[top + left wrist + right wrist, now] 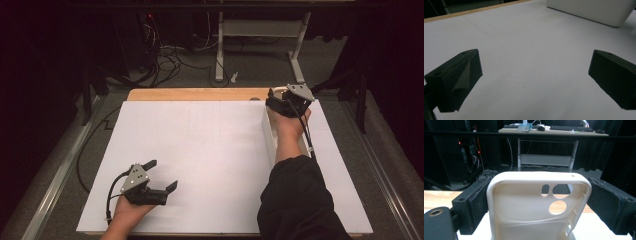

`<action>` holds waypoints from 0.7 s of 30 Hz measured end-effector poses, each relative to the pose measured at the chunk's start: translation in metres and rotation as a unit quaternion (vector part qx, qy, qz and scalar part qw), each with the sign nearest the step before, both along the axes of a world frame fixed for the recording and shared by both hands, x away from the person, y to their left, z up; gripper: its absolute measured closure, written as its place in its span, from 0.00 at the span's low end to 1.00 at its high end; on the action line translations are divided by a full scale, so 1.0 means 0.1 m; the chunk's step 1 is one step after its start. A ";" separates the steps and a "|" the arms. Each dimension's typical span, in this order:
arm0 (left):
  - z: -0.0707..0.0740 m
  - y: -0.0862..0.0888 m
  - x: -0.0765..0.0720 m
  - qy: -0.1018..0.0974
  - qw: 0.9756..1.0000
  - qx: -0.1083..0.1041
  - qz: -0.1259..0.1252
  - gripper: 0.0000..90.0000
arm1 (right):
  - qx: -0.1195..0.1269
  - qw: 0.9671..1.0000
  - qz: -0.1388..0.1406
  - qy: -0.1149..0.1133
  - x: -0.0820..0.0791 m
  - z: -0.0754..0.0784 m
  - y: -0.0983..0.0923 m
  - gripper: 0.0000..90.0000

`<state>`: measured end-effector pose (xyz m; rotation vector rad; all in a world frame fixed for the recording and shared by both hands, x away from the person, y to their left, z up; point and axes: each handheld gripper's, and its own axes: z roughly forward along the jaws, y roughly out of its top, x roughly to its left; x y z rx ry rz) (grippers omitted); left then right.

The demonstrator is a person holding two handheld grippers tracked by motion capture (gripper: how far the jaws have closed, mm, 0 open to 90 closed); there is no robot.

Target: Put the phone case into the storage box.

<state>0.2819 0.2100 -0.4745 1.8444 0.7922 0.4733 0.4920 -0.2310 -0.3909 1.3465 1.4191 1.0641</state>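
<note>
Surroundings: white sheet covers the table, wooden edge at the far side, white tray well ahead of the left gripper's jaws, nothing between. Beyond the right gripper's jaws: floor cables and a desk frame.

Left gripper: jaws spread wide, nothing between them, bare sheet underneath.

Right gripper: cream phone case stands upright between the jaws, inner side facing the camera, camera cutouts at upper right. Both pads sit against its side edges: clamped on the case, at the far end of the tray.
</note>
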 end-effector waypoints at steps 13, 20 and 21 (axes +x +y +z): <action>0.01 0.01 -0.01 -0.006 1.000 -0.006 0.000 0.00 | -0.006 1.000 0.003 0.002 0.06 0.00 0.02 0.11; 0.00 0.01 -0.01 -0.005 1.000 -0.003 0.002 0.00 | -0.013 1.000 0.007 0.002 0.09 0.00 0.04 0.11; 0.01 0.01 -0.02 -0.006 1.000 -0.004 0.002 0.00 | -0.014 1.000 0.008 0.004 0.10 0.00 0.04 0.11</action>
